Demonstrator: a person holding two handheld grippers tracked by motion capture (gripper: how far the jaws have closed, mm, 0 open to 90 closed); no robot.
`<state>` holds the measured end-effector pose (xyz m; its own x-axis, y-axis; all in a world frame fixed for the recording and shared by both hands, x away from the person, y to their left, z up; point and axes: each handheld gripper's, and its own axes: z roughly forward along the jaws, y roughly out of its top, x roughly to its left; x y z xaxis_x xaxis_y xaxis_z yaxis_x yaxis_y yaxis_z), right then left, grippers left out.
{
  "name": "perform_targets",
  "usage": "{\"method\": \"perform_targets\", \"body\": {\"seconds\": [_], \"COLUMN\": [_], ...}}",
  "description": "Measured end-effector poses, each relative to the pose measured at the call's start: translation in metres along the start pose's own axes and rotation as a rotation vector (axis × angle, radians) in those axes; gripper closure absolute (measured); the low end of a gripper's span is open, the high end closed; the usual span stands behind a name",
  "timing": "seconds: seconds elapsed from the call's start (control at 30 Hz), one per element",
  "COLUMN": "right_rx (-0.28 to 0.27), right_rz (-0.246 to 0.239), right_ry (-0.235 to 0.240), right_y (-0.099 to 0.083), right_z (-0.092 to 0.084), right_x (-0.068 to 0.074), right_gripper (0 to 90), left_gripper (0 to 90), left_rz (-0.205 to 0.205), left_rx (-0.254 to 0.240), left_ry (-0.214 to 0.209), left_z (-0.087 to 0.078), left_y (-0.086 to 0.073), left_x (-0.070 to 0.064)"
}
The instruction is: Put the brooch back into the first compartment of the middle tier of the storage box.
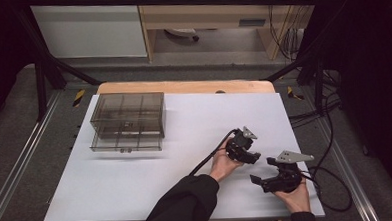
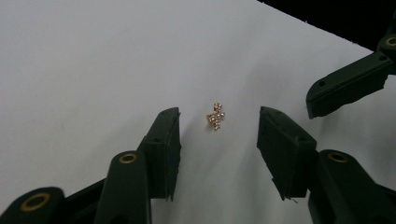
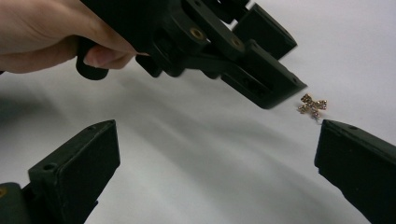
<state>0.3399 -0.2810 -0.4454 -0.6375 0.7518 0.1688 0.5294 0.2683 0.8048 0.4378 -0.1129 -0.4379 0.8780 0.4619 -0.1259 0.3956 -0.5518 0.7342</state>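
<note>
Left gripper view shows the left gripper (image 2: pixel 218 123) pointed down at the white table sheet (image 2: pixel 93 60), its two black jaws about half open with a small gold, stone-set cross charm (image 2: pixel 215 116) lying on the sheet between their tips. Neither pad touches the charm; bare sheet shows on both sides of it. At two o'clock from the charm, one jaw of the right gripper (image 2: pixel 348 84) reaches in from the edge of the frame, near but apart from it.

In the right gripper view the right gripper (image 3: pixel 217 154) has its jaws spread wide with nothing between them. The charm (image 3: pixel 313 105) lies at one o'clock from the middle of that gap, just above the tip of the jaw on that side, and the left gripper (image 3: pixel 275 70) hangs over it from eleven o'clock, held in the person's left hand (image 3: pixel 51 35).

In the high view both grippers sit close together at about four o'clock on the sheet (image 1: pixel 137 183), the left gripper (image 1: pixel 250 155) at ten o'clock from the right gripper (image 1: pixel 261 170). A smoky clear drawer box (image 1: pixel 128 122) stands well apart at ten o'clock on the sheet. The charm is too small to make out there.
</note>
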Motion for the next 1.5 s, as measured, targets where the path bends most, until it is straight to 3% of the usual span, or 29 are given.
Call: {"method": "perform_targets", "body": {"seconds": [0.53,1.5], "right_rx": [-0.002,-0.008], "right_rz": [0.000,0.001], "right_ry": [0.002,0.003], "right_y": [0.000,0.000], "right_z": [0.001,0.000], "right_x": [0.000,0.000], "right_gripper": [0.6,0.6], "left_gripper": [68.2,82.1], "left_rz": [0.034,0.042], "left_rx": [0.028,0.039], "left_ry": [0.015,0.032], "left_z": [0.018,0.029], "left_y": [0.010,0.009], "left_x": [-0.005,-0.004]}}
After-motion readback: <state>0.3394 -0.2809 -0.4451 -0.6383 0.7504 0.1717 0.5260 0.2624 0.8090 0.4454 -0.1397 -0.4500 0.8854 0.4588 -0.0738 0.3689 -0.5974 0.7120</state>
